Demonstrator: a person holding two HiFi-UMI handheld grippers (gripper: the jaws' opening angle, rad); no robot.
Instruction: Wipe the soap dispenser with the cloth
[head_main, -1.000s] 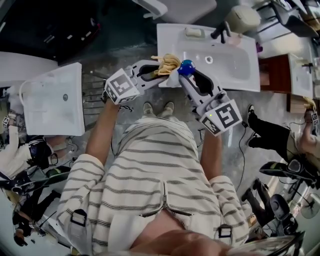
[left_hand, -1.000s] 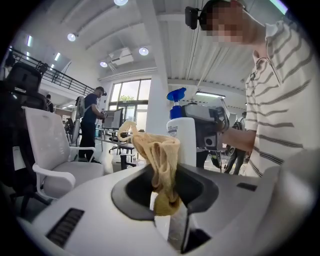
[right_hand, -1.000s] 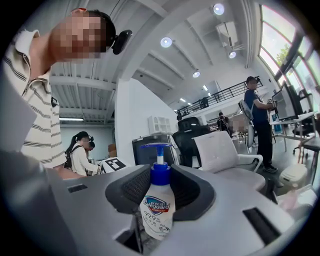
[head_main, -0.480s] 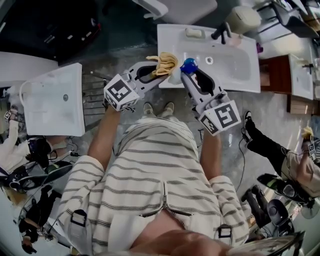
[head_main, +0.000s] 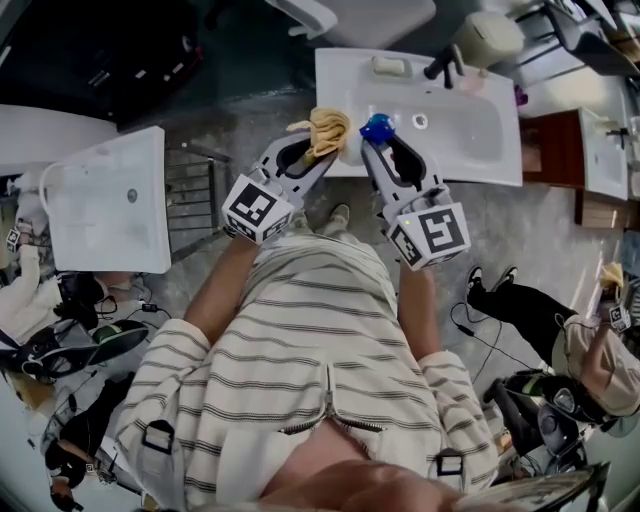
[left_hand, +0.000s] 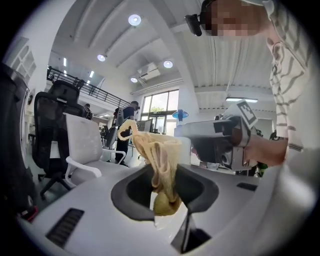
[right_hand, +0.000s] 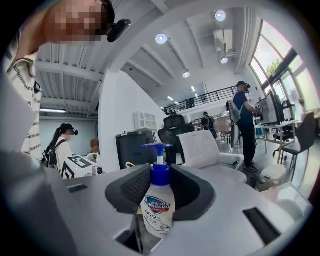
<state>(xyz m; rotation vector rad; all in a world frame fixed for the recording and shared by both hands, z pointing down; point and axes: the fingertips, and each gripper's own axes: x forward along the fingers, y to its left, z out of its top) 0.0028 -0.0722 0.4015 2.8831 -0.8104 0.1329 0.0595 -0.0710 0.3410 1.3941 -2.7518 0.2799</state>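
Observation:
A white soap dispenser (right_hand: 159, 207) with a blue pump stands upright between the jaws of my right gripper (right_hand: 161, 200), which is shut on its body. In the head view its blue pump (head_main: 377, 128) shows just in front of the sink (head_main: 480, 150), with the right gripper (head_main: 385, 150) below it. My left gripper (left_hand: 165, 197) is shut on a bunched yellow cloth (left_hand: 159, 160) that stands up out of its jaws. Seen from the head, the cloth (head_main: 327, 128) is held by the left gripper (head_main: 312, 152) close beside the dispenser's left side.
A white sink (head_main: 345, 70) with a black tap (head_main: 440, 62) and a soap bar (head_main: 388, 66) lies ahead. A second white basin (head_main: 110, 200) is at the left. White office chairs (left_hand: 85, 150) and several people stand around the room.
The left gripper has swung its marker cube rightward and down, pointing more toward the dispenser, and the cloth has shifted slightly up beside the pump. The right gripper turned a little.

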